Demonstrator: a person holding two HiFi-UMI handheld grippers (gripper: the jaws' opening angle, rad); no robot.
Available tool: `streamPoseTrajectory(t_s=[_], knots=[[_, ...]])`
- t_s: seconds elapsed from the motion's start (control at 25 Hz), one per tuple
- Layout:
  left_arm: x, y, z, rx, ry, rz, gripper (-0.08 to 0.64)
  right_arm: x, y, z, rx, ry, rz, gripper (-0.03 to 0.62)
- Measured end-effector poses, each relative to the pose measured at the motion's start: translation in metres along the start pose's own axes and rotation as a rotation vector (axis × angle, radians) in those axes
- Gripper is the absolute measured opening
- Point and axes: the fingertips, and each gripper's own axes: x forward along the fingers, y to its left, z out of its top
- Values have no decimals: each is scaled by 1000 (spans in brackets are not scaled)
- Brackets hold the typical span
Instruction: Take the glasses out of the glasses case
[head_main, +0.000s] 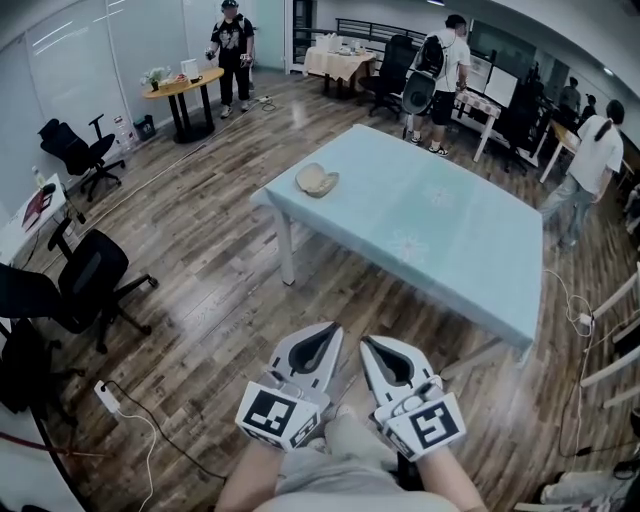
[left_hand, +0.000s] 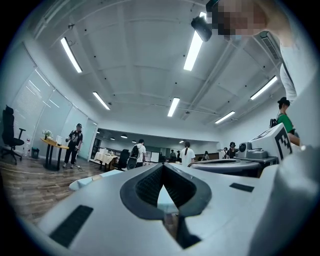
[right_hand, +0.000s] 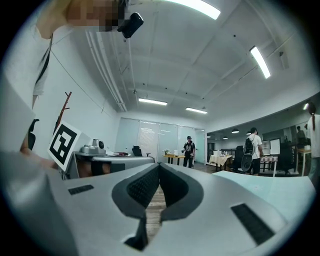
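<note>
I am holding left gripper (head_main: 328, 330), right gripper (head_main: 368, 343) jaws shut, empty | glasses case (head_main: 317, 181) far ahead of jaws | guessing light, slippery; grab edge.

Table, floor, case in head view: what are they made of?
Table: covered in pale blue cloth or thin plastic sheet, matte; it drapes over the edges and has faint printed motifs. Floor: wood-look planks, likely laminate or vinyl; glossy, with light reflections. Case: beige, rounded, soft-looking; too small to tell fabric from leatherette.
</note>
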Motion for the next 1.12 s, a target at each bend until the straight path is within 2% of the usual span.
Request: streamPoseTrajectory(t_s=[0.28, 0.52, 0.72, 0.92, 1.12], knots=[[3, 13, 1, 20, -1, 18, 8, 11, -11, 2, 14, -27, -15, 8], [11, 29, -4, 27, 17, 28, 8, 26, -16, -16, 21, 18, -5, 8], [27, 55, -5, 29, 16, 39, 8, 51, -22, -20, 9, 11, 11, 8], [42, 77, -13, 18, 18, 37, 8, 79, -36, -21, 34, 24, -6, 8], [61, 101, -13, 20, 23, 37, 8, 107, -49, -26, 71, 11, 15, 8]])
